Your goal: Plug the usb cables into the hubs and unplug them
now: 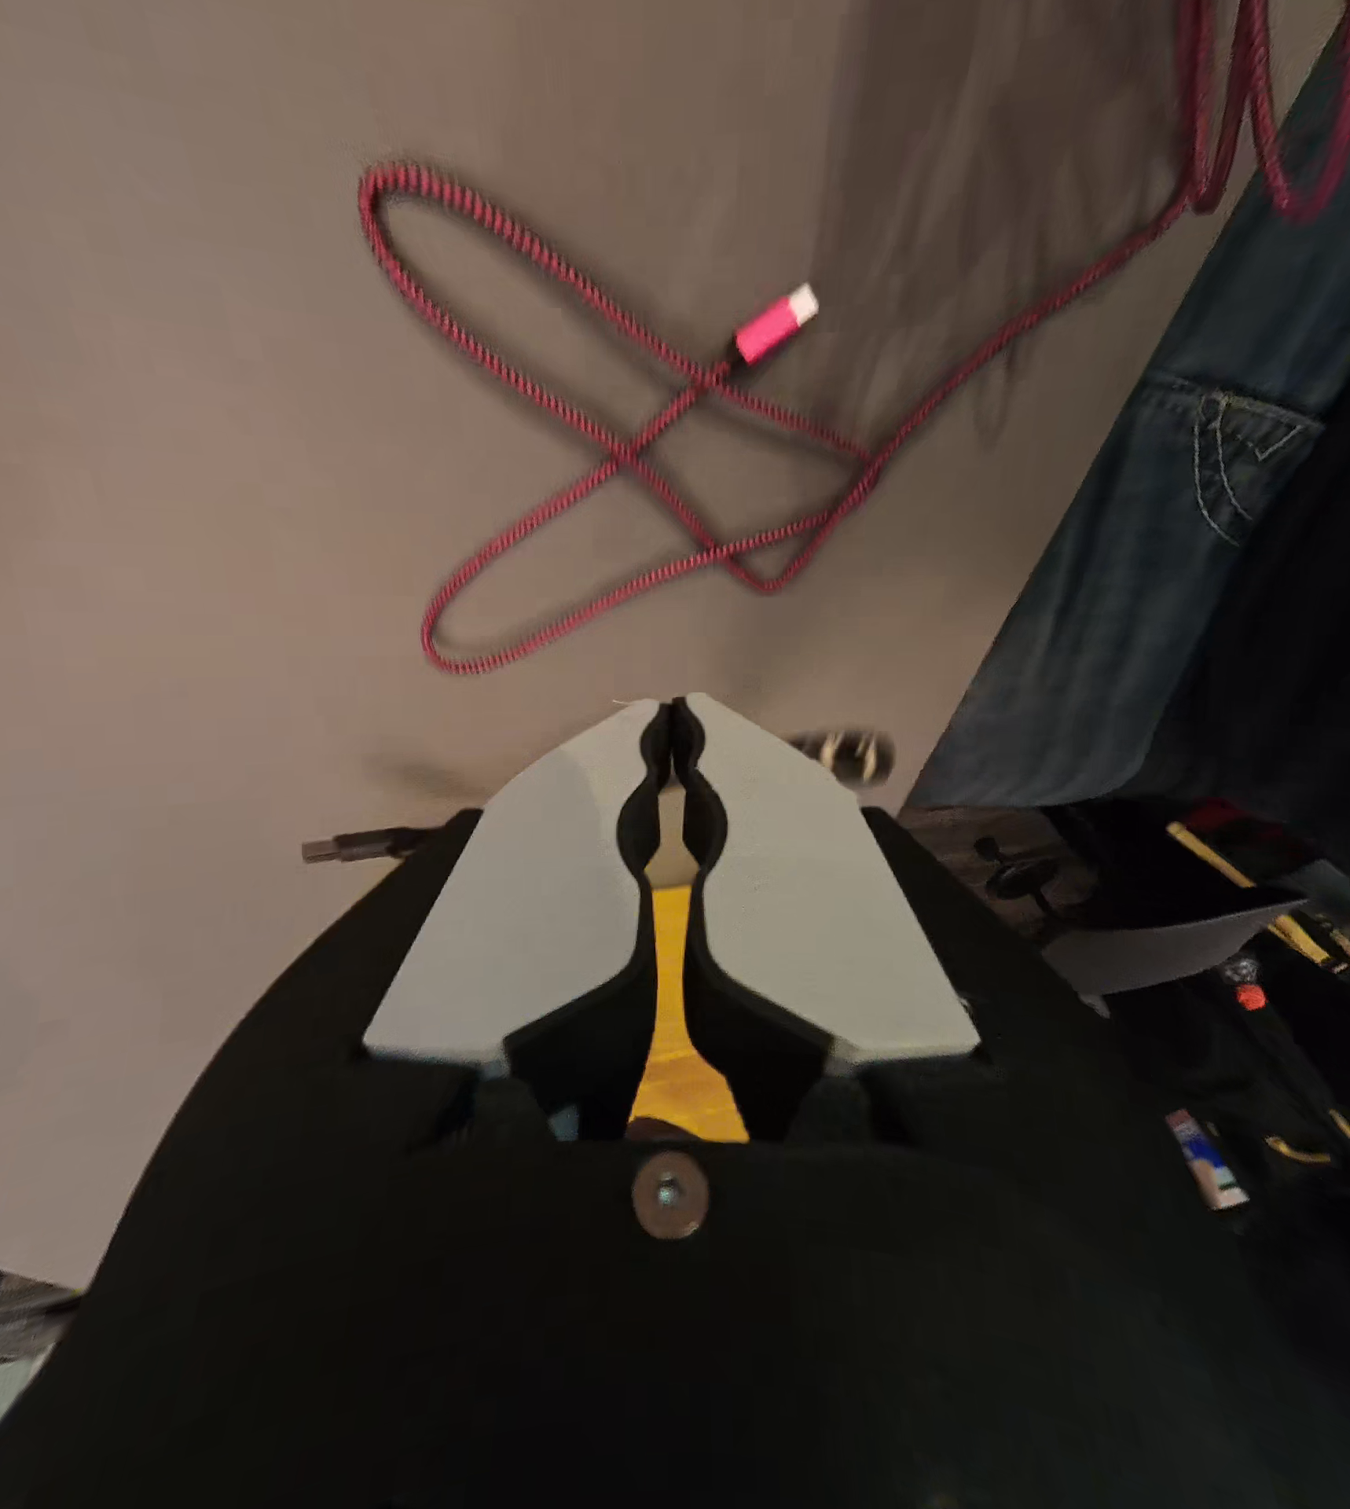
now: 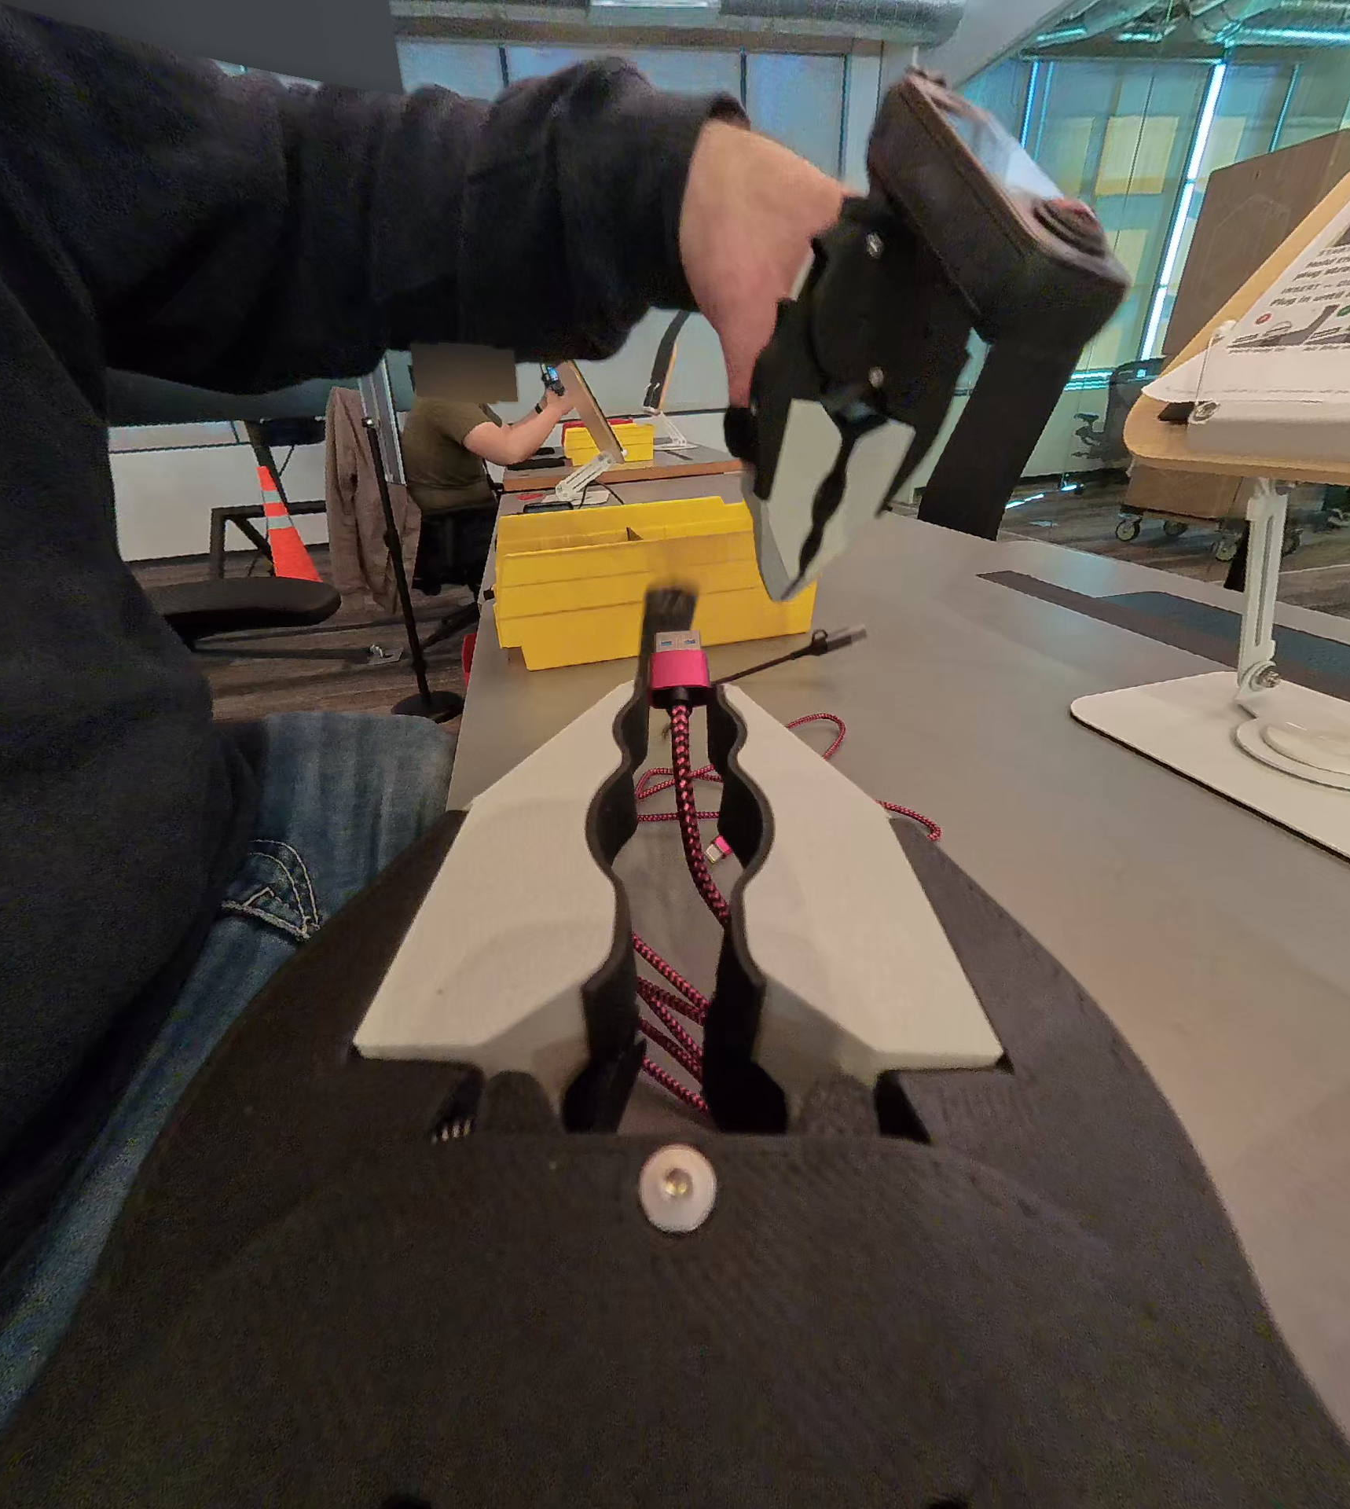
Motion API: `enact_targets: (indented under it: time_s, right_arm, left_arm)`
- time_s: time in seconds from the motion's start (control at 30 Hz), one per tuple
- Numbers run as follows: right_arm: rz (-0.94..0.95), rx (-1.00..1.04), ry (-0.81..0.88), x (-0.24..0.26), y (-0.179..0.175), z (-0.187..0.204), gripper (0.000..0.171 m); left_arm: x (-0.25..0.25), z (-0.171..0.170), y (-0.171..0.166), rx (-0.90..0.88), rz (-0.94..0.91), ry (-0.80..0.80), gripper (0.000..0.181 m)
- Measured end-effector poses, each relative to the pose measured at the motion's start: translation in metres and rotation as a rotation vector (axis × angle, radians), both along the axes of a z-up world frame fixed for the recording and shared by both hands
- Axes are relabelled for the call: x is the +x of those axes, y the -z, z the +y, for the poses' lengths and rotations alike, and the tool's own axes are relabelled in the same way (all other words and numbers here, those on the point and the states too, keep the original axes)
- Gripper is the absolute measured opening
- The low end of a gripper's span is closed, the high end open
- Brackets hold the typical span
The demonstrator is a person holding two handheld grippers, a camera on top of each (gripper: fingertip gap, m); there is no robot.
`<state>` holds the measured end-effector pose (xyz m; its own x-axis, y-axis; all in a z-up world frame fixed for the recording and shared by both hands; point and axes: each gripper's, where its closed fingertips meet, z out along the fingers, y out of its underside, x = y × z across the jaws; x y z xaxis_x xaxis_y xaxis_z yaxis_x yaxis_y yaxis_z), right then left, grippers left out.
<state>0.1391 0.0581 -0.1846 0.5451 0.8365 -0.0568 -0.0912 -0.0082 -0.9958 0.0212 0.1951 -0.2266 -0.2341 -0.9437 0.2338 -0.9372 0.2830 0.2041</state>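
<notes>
Holding: your right gripper [image 2: 676,694] clamps the pink braided USB cable's plug [image 2: 678,665]
Left gripper [image 1: 672,718]: jaws closed, empty
Next: align plug with hub port

The left wrist view was dim and warm-toned, smeared by motion blur; the pink cable [image 1: 639,425] looked soft. The right wrist view was brighter, lit by daylight through the windows [image 2: 1145,147]. The far gripper [image 2: 798,563] was blurred, and the edges bent with wide-angle distortion.

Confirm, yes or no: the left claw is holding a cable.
No: the left claw is shut on nothing, and the pink cable lies loose on the table beyond it.
</notes>
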Motion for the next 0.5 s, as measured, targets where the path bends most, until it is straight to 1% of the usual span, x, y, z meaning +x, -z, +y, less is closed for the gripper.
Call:
enact_targets:
  time_s: [0.07,0.17,0.27,0.3,0.33,0.37,0.4,0.47,0.5]
  right_arm:
    - [0.013,0.000,0.001,0.002,0.000,0.000,0.012]
    - [0.012,-0.002,0.001,0.003,0.002,0.000,0.012]
    - [0.007,-0.001,0.001,0.003,0.005,-0.001,0.013]
    - [0.006,-0.002,0.000,0.003,0.006,-0.001,0.012]
    - [0.007,-0.004,-0.002,0.004,0.008,-0.001,0.013]
    - [0.010,-0.006,-0.003,0.004,0.009,-0.001,0.012]
    - [0.013,-0.008,-0.005,0.005,0.010,-0.001,0.012]
    - [0.019,-0.010,-0.008,0.005,0.011,0.000,0.012]
    - [0.020,-0.010,-0.011,0.005,0.011,0.000,0.012]
  left_arm:
    - [0.013,0.003,0.017,0.011,0.023,0.039,0.000]
    - [0.025,0.005,0.029,-0.013,-0.019,0.026,0.000]
    - [0.019,-0.003,0.023,-0.045,-0.110,0.046,0.000]
    - [0.012,-0.011,0.020,-0.056,-0.150,0.089,0.001]
    - [0.002,-0.022,0.017,-0.069,-0.187,0.136,0.009]
    - [-0.011,-0.032,0.016,-0.074,-0.205,0.168,0.012]
    - [-0.025,-0.041,0.018,-0.066,-0.213,0.190,0.018]
    - [-0.052,-0.057,0.027,-0.034,-0.237,0.219,0.035]
    - [-0.068,-0.062,0.036,-0.016,-0.211,0.218,0.037]
